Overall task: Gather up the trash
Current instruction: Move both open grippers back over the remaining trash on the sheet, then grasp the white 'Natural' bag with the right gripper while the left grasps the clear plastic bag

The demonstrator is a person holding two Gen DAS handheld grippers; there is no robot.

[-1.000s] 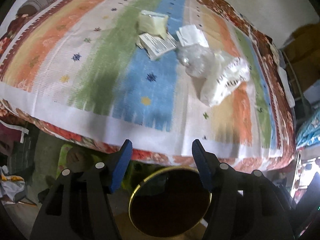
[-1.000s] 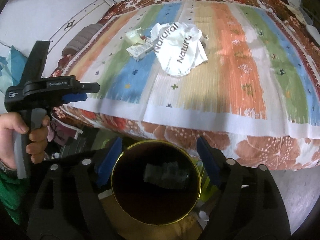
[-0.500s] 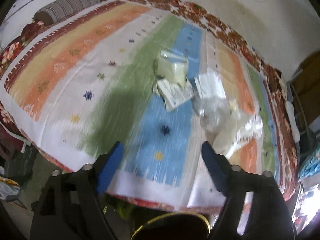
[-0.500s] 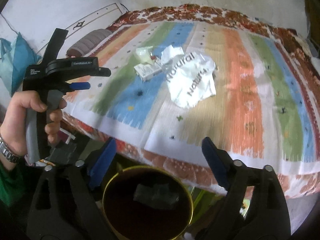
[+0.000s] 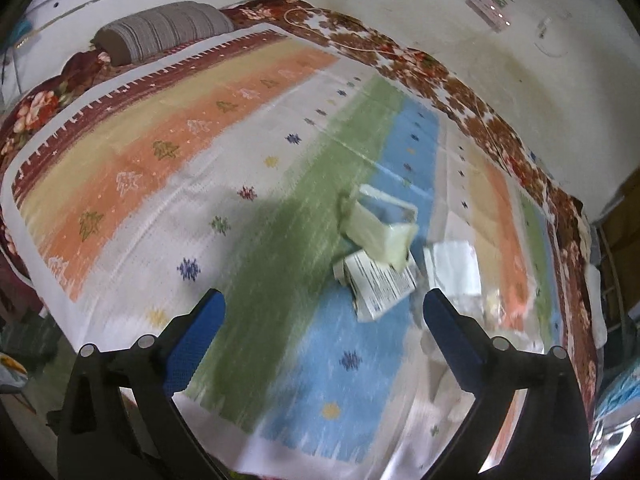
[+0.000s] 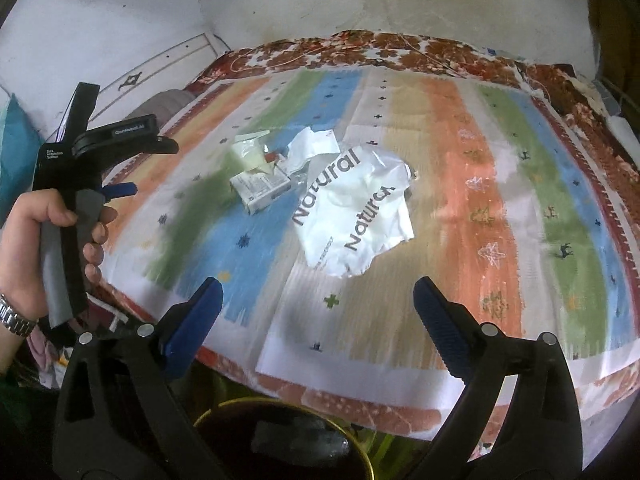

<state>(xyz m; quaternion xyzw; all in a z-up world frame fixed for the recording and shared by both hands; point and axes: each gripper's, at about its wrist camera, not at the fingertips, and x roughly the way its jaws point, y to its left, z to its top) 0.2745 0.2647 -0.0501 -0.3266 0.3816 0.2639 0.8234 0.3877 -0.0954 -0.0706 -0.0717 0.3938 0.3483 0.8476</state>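
Observation:
Trash lies in a heap on the striped bedcover [image 5: 160, 184]: a pale yellow pouch [image 5: 376, 236], a small printed carton [image 5: 378, 286], white wrapping [image 5: 456, 268] and a crumpled white bag printed "Natural" [image 6: 352, 216]. My left gripper [image 5: 323, 300] hovers over the cover just short of the carton, its jaws opening with nothing between them. My right gripper [image 6: 317, 284] hangs near the bed's edge, short of the white bag, jaws also opening and empty. Below it is a dark bin with a gold rim [image 6: 352, 428], a scrap inside. A hand [image 6: 36, 240] holds the left gripper's handle.
A striped bolster [image 5: 160, 32] lies at the head of the bed. A white wall [image 5: 500, 80] with a socket strip [image 5: 490, 4] runs behind the bed. A floral blanket [image 6: 340, 404] hangs over the bed's near edge. Clutter sits on the floor at left [image 6: 48, 360].
Both grippers have moved from above the bin forward over the bed, and their jaws have widened. The bin has left the left wrist view and dropped to the bottom of the right one.

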